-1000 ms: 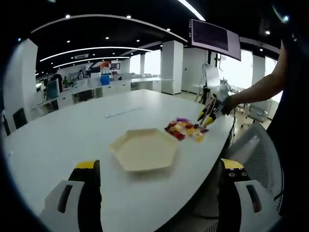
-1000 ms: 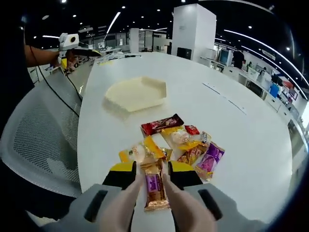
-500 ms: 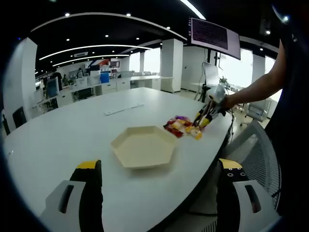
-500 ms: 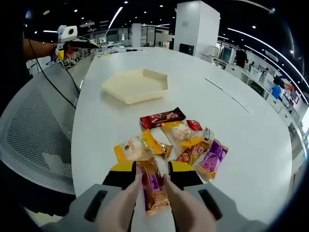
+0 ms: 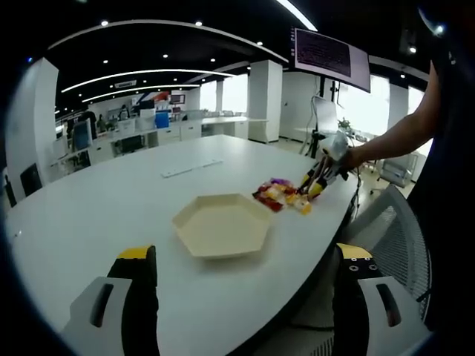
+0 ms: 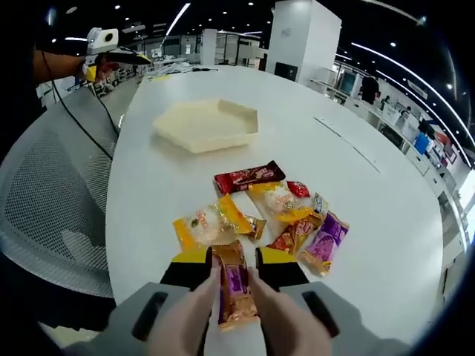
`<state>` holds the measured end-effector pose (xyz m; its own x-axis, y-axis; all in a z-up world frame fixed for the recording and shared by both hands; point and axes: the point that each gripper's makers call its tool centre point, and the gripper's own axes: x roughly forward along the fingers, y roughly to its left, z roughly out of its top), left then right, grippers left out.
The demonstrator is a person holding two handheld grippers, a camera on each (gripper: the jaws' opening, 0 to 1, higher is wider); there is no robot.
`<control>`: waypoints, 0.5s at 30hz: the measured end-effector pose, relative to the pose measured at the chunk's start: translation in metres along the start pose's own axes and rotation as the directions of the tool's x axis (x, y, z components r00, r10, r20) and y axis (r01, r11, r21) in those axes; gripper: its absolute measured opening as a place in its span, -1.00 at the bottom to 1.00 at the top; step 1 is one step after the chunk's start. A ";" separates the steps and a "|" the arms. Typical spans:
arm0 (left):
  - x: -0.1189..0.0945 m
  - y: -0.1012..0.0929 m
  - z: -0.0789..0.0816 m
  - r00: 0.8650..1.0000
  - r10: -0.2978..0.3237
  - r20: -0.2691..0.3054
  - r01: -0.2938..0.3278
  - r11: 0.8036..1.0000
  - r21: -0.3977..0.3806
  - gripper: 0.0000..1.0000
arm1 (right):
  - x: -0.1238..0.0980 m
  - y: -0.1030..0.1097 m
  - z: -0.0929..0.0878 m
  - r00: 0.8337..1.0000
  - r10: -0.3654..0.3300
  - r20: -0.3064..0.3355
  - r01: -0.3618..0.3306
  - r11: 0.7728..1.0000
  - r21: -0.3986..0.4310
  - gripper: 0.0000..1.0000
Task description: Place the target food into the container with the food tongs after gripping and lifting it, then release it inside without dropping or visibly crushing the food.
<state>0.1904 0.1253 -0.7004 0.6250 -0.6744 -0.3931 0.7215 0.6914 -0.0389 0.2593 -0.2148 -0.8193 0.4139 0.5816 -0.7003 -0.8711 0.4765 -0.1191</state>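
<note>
A pile of wrapped snacks (image 6: 274, 211) lies on the white table (image 6: 371, 193), and a cream hexagonal tray (image 6: 206, 124) stands beyond it. My right gripper (image 6: 234, 259) carries beige tong arms (image 6: 185, 322) that press on both sides of a brown packet with a purple label (image 6: 231, 285) at the pile's near edge. In the left gripper view the tray (image 5: 223, 225) sits mid-table, and the snacks (image 5: 282, 195) lie to its right under the right gripper (image 5: 319, 174), which a hand holds. My left gripper (image 5: 245, 256) is open wide, well short of the tray.
A grey mesh chair (image 6: 52, 200) stands beside the table's curved edge, seen also as the chair (image 5: 393, 230) at the right. The left gripper (image 6: 104, 44) shows far off at the top left. A monitor (image 5: 330, 55) hangs behind. Bare table surrounds the tray.
Both views have shifted only slightly. The right gripper stays closed on the brown packet at the same spot by the pile; the tray and snacks have not moved.
</note>
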 end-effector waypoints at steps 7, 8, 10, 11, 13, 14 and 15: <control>-0.001 0.001 0.002 1.000 0.002 0.004 -0.002 1.000 0.000 0.91 | -0.004 -0.005 0.003 1.000 -0.019 0.009 0.018 0.999 0.047 -0.59; -0.001 0.001 0.002 1.000 0.002 0.004 -0.002 1.000 0.000 0.91 | -0.005 -0.006 0.003 1.000 -0.020 0.010 0.019 0.999 0.048 -0.59; -0.001 0.002 0.002 1.000 0.003 0.005 -0.003 1.000 -0.001 0.91 | -0.006 -0.007 0.006 1.000 -0.023 0.010 0.022 0.999 0.048 -0.58; -0.001 0.002 0.002 1.000 0.003 0.005 -0.003 1.000 -0.002 0.91 | -0.007 -0.008 0.007 1.000 -0.023 0.010 0.023 0.998 0.051 -0.58; -0.001 0.002 0.002 1.000 0.004 0.008 -0.004 1.000 -0.002 0.90 | -0.009 -0.011 0.011 1.000 -0.027 0.009 0.026 0.998 0.057 -0.58; -0.001 0.002 0.002 1.000 0.004 0.009 -0.004 1.000 -0.003 0.90 | -0.010 -0.012 0.012 1.000 -0.027 -0.002 0.027 0.997 0.071 -0.57; -0.001 0.002 0.002 1.000 0.004 0.010 -0.004 1.000 -0.003 0.90 | -0.011 -0.013 0.014 1.000 -0.024 -0.001 0.024 0.997 0.072 -0.57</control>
<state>0.1920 0.1264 -0.6982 0.6305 -0.6744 -0.3842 0.7184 0.6944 -0.0399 0.2698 -0.2181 -0.8002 0.4341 0.5695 -0.6980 -0.8398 0.5362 -0.0849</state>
